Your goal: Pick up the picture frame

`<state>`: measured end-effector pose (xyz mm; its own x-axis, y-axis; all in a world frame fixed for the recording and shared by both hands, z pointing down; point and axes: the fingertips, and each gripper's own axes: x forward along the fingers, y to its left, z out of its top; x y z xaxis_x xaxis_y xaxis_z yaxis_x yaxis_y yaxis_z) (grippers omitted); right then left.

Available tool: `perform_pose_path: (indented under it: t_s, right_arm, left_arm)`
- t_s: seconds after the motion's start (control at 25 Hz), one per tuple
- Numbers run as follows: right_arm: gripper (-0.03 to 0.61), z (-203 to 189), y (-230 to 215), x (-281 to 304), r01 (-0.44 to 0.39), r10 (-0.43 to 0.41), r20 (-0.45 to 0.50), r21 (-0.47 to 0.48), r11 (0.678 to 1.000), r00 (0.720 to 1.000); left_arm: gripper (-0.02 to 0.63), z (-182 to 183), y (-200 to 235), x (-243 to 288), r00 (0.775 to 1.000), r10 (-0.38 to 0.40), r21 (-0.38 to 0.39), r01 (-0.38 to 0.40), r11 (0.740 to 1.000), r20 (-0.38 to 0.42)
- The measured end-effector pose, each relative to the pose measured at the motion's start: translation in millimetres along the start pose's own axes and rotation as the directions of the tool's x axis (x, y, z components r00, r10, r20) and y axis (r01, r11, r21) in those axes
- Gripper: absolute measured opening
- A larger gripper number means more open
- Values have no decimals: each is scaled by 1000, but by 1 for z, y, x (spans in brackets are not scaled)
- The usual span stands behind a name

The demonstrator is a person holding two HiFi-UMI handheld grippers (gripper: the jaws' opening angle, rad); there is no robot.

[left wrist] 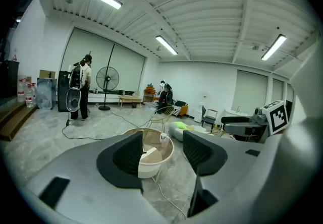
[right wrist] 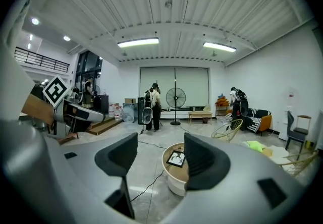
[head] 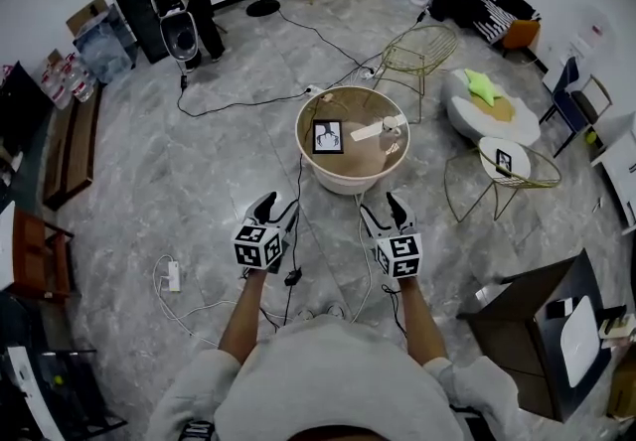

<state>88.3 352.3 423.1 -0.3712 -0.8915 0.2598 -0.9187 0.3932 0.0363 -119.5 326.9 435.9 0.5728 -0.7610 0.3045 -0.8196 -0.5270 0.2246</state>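
The black-framed picture frame (head: 327, 136) (right wrist: 176, 159) lay flat on the tan top of the round cream-sided table (head: 348, 181) (right wrist: 171, 180), ahead of both claws and well apart from them. To the right of it on the same top lay pale objects (head: 383, 128) too small to tell. The left claw (head: 278, 203) (left wrist: 162, 145) was spread wide with nothing pinched, the table showing far beyond its gap. The right claw (head: 386, 206) (right wrist: 160, 152) was likewise spread and empty, the frame appearing in its gap close to the right jaw but far off. Farther ahead and right of the claws stood a gold wire chair (head: 417, 52). A white power strip (head: 174, 275) lay on the grey floor left of the left claw.
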Motion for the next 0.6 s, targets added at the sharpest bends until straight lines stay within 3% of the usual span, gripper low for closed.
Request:
perform_pose_path:
  t_s: [0.6]
  right_arm:
    - [278,-8,-20,27,-6,6,-16,-11,1000,1000]
  left_arm:
    - [227,5,6,25,999,43,23,-43,999,7]
